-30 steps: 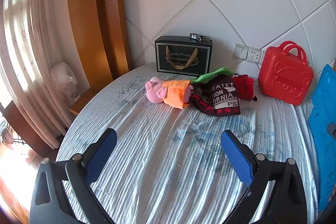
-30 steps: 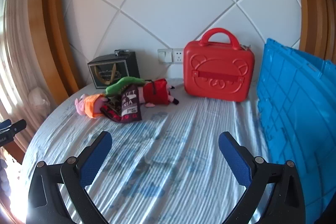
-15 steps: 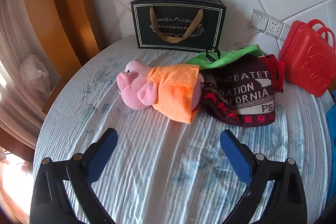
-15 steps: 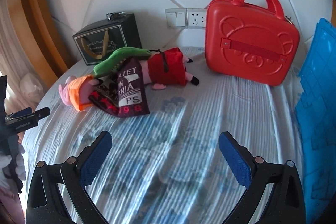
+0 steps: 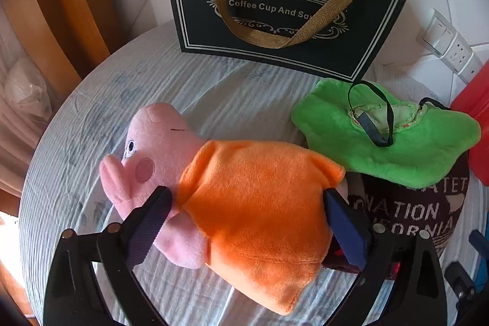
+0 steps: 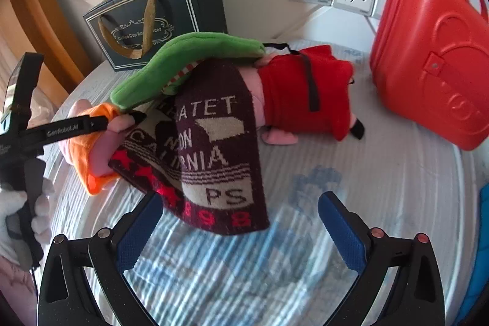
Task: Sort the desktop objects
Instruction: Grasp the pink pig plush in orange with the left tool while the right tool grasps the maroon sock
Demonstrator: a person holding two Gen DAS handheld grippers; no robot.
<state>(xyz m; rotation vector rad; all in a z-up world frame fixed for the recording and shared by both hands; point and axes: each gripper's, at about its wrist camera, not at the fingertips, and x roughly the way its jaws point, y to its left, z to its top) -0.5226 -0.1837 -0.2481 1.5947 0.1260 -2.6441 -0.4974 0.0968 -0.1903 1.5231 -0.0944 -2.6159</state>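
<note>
Left wrist view: closed in within a second from well back on the table to left gripper (image 5: 244, 216) jaws wide astride the orange-dressed pig plush (image 5: 232, 197) at lower centre, ungripped, so pickup likely next; right gripper (image 6: 241, 222) likewise wide, empty, near the knit cloth (image 6: 211, 148).

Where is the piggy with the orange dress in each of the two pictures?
Left wrist view: the pig in the orange dress fills the lower middle, between the open fingers of the left gripper.
Right wrist view: only its orange edge shows at the left, under the dark knit cloth.
Shared landmark: the black gift bag by the wall.
</note>
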